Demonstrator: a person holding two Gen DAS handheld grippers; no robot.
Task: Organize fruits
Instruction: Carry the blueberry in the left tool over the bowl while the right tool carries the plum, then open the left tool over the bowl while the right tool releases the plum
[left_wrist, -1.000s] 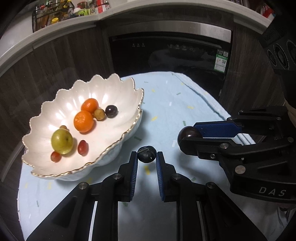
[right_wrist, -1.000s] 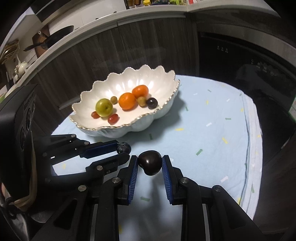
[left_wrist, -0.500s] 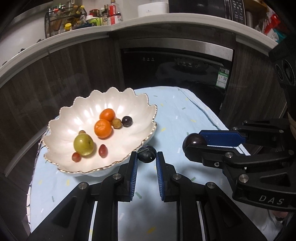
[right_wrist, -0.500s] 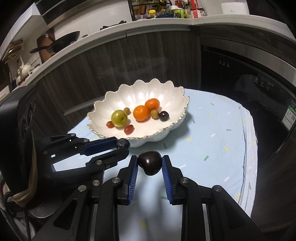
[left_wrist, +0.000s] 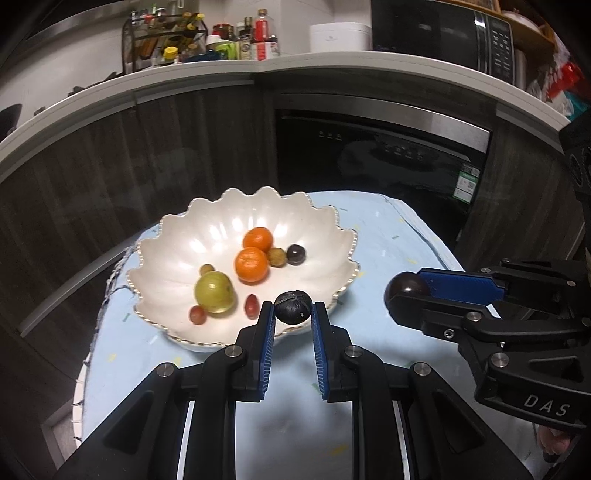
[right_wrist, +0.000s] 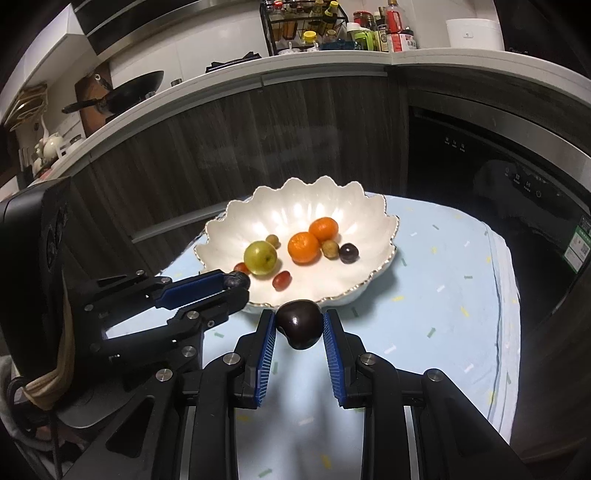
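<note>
Both hand-held grippers rose toward bowl (left_wrist: 334, 291): left hand-held gripper (left_wrist: 293, 314) clamps wrinkled dark fruit (left_wrist: 293, 307), right hand-held gripper (right_wrist: 299, 326) clamps glossy plum (right_wrist: 299, 324); light, bruisable, slippery.

Wrinkled dark fruit (left_wrist: 293, 307) and glossy dark plum (right_wrist: 299, 324) held above cloth, near scalloped white bowl (right_wrist: 373, 218) holding fruits.

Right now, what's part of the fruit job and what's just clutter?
Job:
- scalloped bowl with fruit in it
- wrinkled dark fruit, held by left gripper
- glossy dark fruit, held by right gripper

Clutter:
- bottle rack
- wok
- microwave
</note>
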